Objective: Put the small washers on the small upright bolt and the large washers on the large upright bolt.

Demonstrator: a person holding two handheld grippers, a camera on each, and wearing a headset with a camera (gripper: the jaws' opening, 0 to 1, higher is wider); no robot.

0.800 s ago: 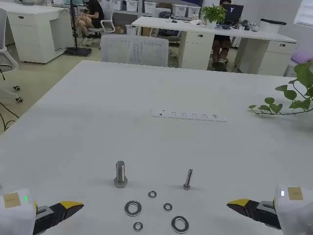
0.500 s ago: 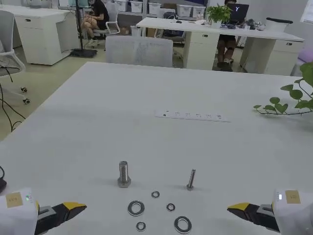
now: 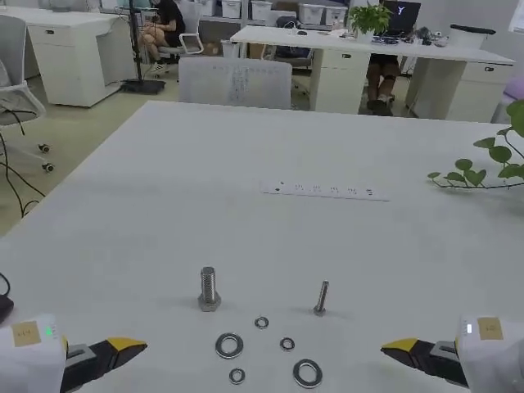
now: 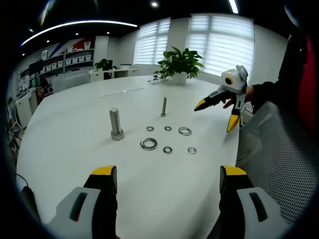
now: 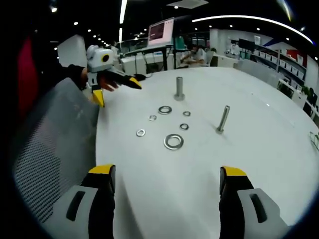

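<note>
Now, big bolt [image 3: 209, 289] standing up on table [image 3: 164, 205]. Small bolt [image 3: 321, 298] standing to its right. Big washers [image 3: 229, 345] and small washers [image 3: 261, 322] flat just in front of the big bolt. Left gripper [image 4: 168, 172] and right gripper [image 5: 168, 172] nearer, either side, jaws wide apart, empty.

In the lower middle of my head view the large bolt [image 3: 209, 289] stands upright on its hex head, with the thinner small bolt [image 3: 321, 298] upright to its right. Below them five silvery rings lie flat and apart: one large washer [image 3: 229, 345], a second large washer [image 3: 307, 373] lower right, and the small washers [image 3: 261, 322] scattered around them.
</note>
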